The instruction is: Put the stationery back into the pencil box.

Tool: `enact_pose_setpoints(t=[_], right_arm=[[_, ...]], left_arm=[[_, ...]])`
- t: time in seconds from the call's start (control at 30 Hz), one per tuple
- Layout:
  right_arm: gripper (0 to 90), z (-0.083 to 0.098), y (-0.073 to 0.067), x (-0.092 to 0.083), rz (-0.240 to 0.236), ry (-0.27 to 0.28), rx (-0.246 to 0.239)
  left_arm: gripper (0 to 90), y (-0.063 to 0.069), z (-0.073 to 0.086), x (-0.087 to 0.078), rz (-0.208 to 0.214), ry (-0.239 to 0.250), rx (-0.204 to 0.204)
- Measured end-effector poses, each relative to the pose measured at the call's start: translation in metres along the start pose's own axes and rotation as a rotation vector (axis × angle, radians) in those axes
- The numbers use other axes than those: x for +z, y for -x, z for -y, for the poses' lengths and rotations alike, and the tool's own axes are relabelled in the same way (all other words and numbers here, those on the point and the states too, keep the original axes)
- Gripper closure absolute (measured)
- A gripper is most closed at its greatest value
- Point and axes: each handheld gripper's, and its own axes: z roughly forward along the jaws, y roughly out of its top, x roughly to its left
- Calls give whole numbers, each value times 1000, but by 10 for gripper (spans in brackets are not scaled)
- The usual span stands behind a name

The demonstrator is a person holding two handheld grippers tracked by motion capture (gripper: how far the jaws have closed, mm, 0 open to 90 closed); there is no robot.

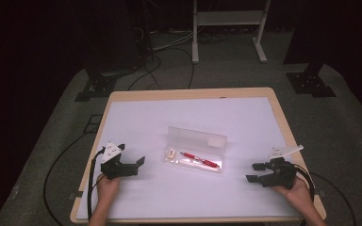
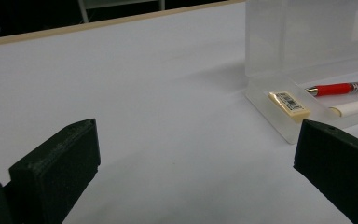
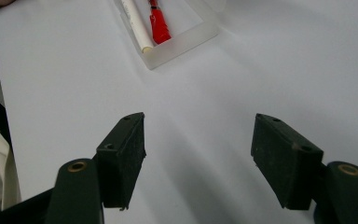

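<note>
Nearest, both tongs low over the white worktop [image 1: 136,117], holding nothing: left tongs [image 1: 139,165] spread wide, right tongs [image 1: 254,172] likewise spread, nothing between the jaws. Midway between them, a clear case [image 1: 196,149] lying open, lid upright behind the tray. Inside: an eraser [image 2: 289,104] at the left end, a red pen [image 2: 342,87], a white stick [image 3: 136,23] alongside. Probably the approach step, before any grasp. Next, likely: steady the tray with one side, bring the other down over the lid or an item.
</note>
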Motion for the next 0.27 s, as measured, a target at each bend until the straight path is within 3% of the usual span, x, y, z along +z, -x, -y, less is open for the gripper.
enact_pose_setpoints(t=[0.17,0.27], right_arm=[[327,8,-4,-6,16,28,4],[311,15,-10,-12,31,82,10]], left_arm=[[0,0,0,0,-1,0,-3],[0,0,0,0,-4,1,-8]])
